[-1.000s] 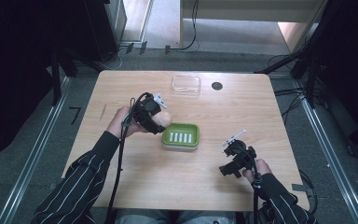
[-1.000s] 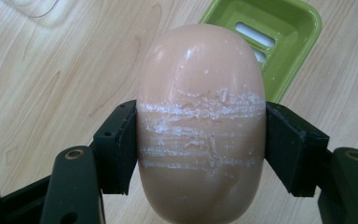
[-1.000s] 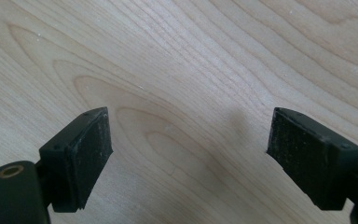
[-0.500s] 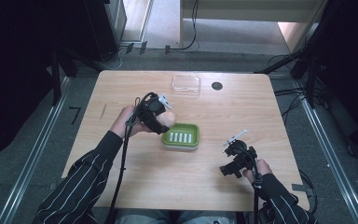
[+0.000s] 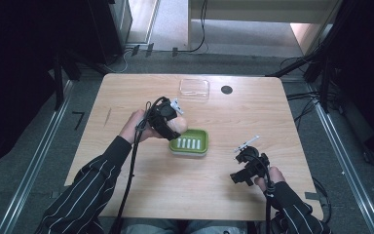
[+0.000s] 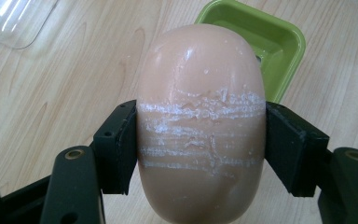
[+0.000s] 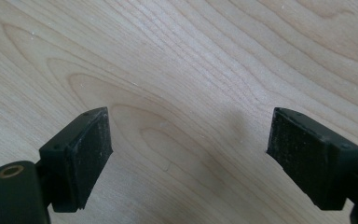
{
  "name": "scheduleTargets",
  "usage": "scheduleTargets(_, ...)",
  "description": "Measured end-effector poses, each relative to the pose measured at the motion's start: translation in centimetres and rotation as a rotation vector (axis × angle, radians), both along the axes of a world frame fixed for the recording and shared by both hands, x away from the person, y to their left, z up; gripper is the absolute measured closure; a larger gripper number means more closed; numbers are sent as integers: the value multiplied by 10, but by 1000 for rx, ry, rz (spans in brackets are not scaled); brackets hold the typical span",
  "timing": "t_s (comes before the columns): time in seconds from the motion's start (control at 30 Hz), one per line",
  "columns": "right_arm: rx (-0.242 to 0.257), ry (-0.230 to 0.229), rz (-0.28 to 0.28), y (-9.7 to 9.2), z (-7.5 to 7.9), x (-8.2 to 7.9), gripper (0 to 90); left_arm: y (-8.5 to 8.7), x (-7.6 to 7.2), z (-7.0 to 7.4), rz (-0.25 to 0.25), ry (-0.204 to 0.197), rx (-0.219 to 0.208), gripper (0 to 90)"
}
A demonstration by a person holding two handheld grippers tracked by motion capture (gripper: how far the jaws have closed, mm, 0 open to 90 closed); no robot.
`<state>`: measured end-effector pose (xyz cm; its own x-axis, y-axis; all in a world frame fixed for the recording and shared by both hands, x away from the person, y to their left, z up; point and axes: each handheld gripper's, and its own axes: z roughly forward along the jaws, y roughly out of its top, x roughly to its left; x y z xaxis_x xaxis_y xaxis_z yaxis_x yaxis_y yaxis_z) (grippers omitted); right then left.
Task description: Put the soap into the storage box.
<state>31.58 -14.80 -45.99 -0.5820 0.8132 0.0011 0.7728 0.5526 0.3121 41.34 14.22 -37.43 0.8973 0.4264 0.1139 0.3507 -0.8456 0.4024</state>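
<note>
A peach-coloured oval bar of soap (image 6: 200,126), scored with white scratch lines, sits between the jaws of my left gripper (image 6: 200,144), which is shut on it. In the high view the left gripper (image 5: 168,124) holds the soap (image 5: 177,125) just above the left edge of a green soap dish (image 5: 191,142) with white ridges. The dish's green corner (image 6: 279,42) lies beyond the soap in the left gripper view. My right gripper (image 7: 189,154) stands open over bare wood, and the right gripper (image 5: 246,168) rests low near the table's front right.
A clear plastic lid (image 5: 194,88) lies at the back of the wooden table (image 5: 126,97), its corner (image 6: 14,21) at the upper left of the left gripper view. A dark round hole (image 5: 226,89) sits beside it. Cables trail from both grippers toward the front edge.
The left gripper with the soap has shifted slightly right, toward the green dish. The right gripper has stayed where it was.
</note>
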Motion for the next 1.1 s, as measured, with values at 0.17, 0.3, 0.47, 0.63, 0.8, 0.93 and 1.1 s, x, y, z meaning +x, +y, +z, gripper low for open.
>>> scheduleTargets(0.17, -7, -2, -2, -1, 0, -1, 141, 0, 1, 1, 0, -1, 2, 336)
scheduleTargets(0.3, -7, 1, -12, -2, 0, -2, 141, -2, 1, 0, -7, -1, 3, 336)
scheduleTargets(0.47, -7, -3, -6, -2, 0, -1, 141, -4, 2, -2, -17, -1, 5, 336)
scheduleTargets(0.63, -5, -2, -8, -2, 0, -1, 140, -6, 2, -3, -20, 0, 1, 336)
scheduleTargets(0.8, -7, -2, -14, -3, 0, -2, 141, -9, 4, -6, -33, 3, -2, 336)
scheduleTargets(0.93, -7, -1, -14, -3, 0, -2, 141, -11, 4, -9, -40, -3, 1, 337)
scheduleTargets(1.1, -9, -6, -6, -4, 0, -2, 141, -16, 5, -13, -62, 3, 4, 336)
